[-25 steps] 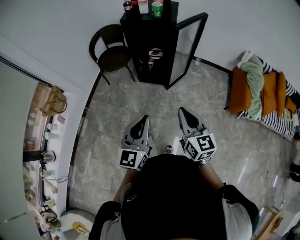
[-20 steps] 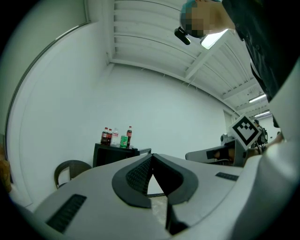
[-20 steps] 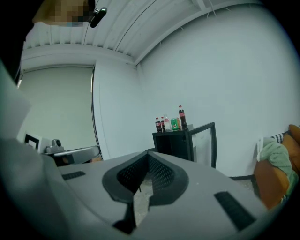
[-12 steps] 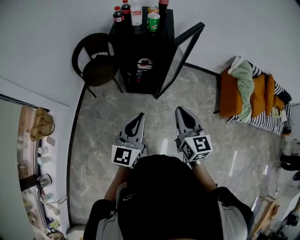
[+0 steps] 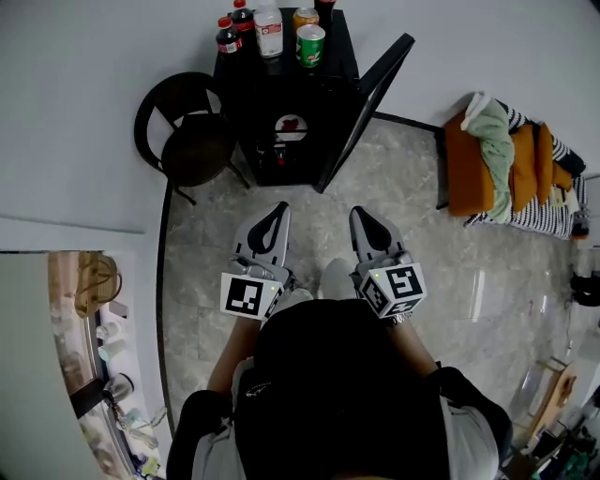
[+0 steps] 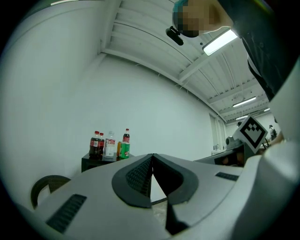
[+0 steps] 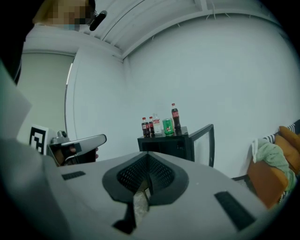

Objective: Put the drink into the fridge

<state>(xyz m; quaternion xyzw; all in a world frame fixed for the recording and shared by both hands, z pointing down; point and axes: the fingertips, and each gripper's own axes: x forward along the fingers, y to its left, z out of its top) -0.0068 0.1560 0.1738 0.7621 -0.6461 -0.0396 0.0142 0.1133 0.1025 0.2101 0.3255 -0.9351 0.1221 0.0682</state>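
Against the far white wall stands a small black fridge (image 5: 328, 66) with its glass door (image 5: 371, 101) swung wide open to the right, and a few items sit on the shelves inside, too small to make out. On top of the fridge the drinks are lined up: dark cola bottles (image 5: 228, 39) with red caps at the left, a clear bottle (image 5: 268, 22) with a white label beside them, and a green can (image 5: 310, 45) nearer the front edge. A round black chair (image 5: 192, 148) stands just left of the fridge. The person stands on the grey marbled floor (image 5: 412, 220), well apart from the fridge, with both tools held out level towards it. The left gripper (image 5: 277, 210) is clenched, its tips meeting with nothing between them. The right gripper (image 5: 360, 215) likewise has its jaws pressed together and carries nothing. Off to the right, orange cushions (image 5: 469, 173) lie with a green cloth (image 5: 494, 131) draped over them.
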